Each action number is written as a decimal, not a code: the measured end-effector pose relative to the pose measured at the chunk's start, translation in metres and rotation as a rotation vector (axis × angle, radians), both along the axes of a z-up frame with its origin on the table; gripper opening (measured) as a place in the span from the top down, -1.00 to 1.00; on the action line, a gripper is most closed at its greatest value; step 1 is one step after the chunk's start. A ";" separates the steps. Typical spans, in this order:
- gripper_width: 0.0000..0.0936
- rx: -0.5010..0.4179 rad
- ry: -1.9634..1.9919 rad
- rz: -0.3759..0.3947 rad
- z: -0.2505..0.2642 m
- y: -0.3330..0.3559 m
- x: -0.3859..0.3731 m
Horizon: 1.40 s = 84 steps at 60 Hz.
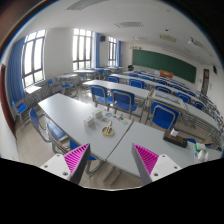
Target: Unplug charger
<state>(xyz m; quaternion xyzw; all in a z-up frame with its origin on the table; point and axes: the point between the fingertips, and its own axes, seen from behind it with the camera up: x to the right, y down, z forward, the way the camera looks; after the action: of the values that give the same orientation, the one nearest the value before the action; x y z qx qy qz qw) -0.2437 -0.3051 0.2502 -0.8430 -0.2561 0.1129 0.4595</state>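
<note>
Charger unclear; jaws [113, 158] open above grey desks [75, 115], blue chairs [122, 99], classroom.

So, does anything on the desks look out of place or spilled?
Nothing stands out. A few small items lie on the grey desk beyond the hand-held gripper, too small to identify. The blue chairs stand in tidy rows. The gripper's fingers are open, holding nothing.

Classroom w/ grey desks [70, 110], blue chairs [122, 100], green chalkboard [165, 64], windows [82, 48], maybe.
</note>
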 end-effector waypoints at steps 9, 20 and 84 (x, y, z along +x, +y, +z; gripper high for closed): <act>-0.82 -0.041 -0.036 -0.048 -0.035 0.006 0.039; -0.82 -0.084 -0.087 -0.172 -0.102 0.062 0.131; 0.49 0.064 0.038 -0.555 -0.205 0.467 0.286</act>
<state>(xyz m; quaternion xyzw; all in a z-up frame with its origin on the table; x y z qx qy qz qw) 0.0424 0.1616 0.0454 -0.8637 -0.0100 -0.0098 0.5038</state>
